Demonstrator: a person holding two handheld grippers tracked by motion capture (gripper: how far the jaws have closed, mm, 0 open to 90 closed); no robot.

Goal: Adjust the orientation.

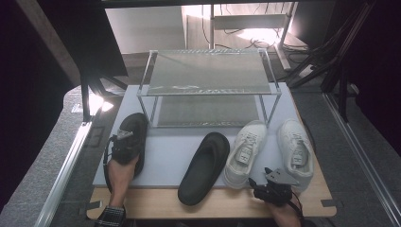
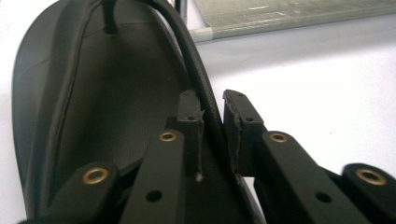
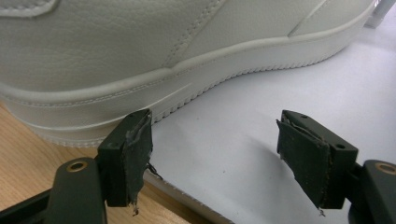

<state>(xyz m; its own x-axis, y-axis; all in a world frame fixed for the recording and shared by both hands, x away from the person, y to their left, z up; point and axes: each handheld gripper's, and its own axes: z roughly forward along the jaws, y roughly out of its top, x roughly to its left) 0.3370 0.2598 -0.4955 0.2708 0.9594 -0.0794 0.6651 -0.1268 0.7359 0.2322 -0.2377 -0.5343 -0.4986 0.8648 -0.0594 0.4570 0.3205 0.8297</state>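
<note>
At the left of the mat lies a black slipper [image 1: 135,127] [image 2: 93,107]. My left gripper [image 1: 124,142] [image 2: 215,109] is over its heel end, shut on the slipper's thin black strap [image 2: 198,79]. A second black slipper [image 1: 205,168] lies mid-mat. Two white sneakers [image 1: 246,153] [image 1: 295,151] stand side by side to its right. My right gripper [image 1: 274,187] [image 3: 215,140] hovers low at the front between their heels, open and holding nothing. A white sneaker's side [image 3: 163,56] is just ahead of its left pad [image 3: 133,154].
A two-shelf metal mesh shoe rack [image 1: 208,85] stands at the back of the light grey mat [image 1: 165,156]. The mat lies on a wooden table [image 1: 222,203], whose front strip is bare. Cables and dark stands crowd the back right.
</note>
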